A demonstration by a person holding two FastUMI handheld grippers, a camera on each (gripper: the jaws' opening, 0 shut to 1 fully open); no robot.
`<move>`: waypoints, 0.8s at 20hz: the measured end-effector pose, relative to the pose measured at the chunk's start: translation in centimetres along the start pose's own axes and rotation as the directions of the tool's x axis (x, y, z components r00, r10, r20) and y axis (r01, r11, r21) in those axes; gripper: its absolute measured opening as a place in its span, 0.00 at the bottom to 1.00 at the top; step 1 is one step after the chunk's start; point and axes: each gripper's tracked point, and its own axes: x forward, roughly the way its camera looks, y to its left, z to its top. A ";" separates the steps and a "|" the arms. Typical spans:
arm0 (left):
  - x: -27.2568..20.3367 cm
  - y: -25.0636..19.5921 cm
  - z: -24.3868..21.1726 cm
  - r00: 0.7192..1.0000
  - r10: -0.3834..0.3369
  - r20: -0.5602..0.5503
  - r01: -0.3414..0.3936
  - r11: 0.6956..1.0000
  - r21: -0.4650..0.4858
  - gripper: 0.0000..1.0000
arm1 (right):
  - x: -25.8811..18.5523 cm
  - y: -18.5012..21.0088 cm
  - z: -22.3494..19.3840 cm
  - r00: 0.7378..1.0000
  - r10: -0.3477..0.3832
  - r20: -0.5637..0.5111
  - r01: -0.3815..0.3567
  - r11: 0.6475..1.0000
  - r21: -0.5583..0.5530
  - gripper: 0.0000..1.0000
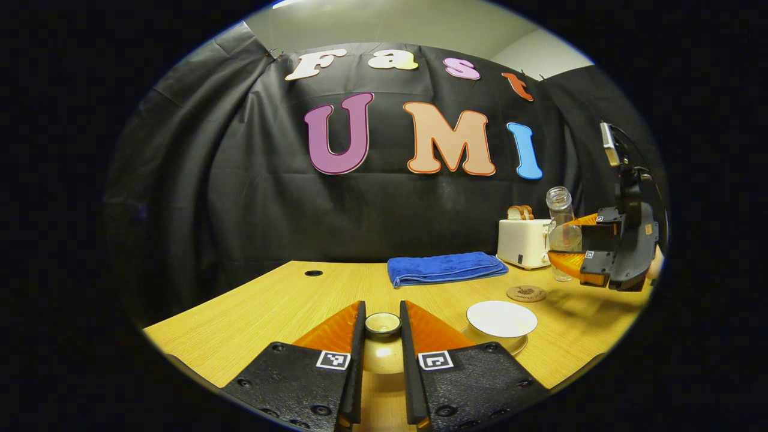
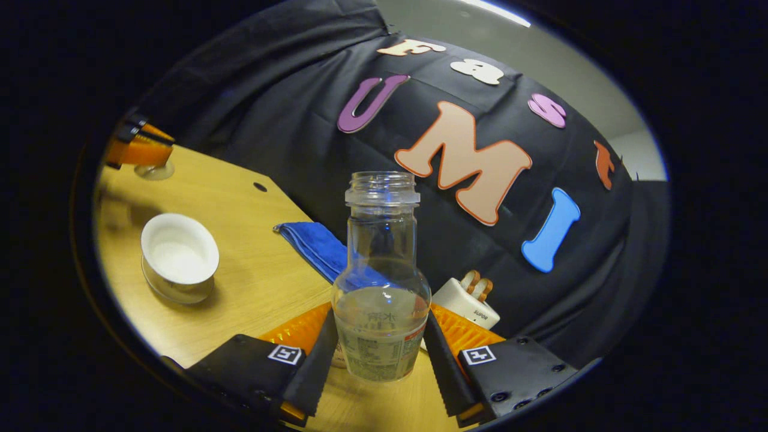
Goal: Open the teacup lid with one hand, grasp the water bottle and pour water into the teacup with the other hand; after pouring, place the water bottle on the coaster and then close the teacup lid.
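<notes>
Fingers clamped on lid, other fingers on bottle; towel, toaster behind.

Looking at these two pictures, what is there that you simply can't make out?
- Lid, left gripper view: its lower part is hidden between the left gripper fingers.
- Bottle, right gripper view: label print too small; base hidden by the right gripper.
- Coaster, left gripper view: pattern too small.
- Teacup, right gripper view: water inside, if any, can't be told.
</notes>
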 end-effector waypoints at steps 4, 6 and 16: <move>0.0 0.0 0.0 1.000 0.000 0.000 0.000 1.000 0.000 0.27 | 1.7 0.5 -0.9 1.000 0.016 -0.021 -0.012 0.987 0.158 0.81; 0.0 0.0 0.0 1.000 0.000 0.000 0.000 1.000 0.000 0.26 | 2.7 1.2 -0.9 0.999 0.033 -0.017 -0.028 0.973 0.231 0.81; -0.1 0.0 0.0 1.000 0.000 0.000 0.000 1.000 -0.001 0.27 | 6.1 0.9 -2.6 0.998 0.030 -0.052 -0.004 0.897 0.442 0.81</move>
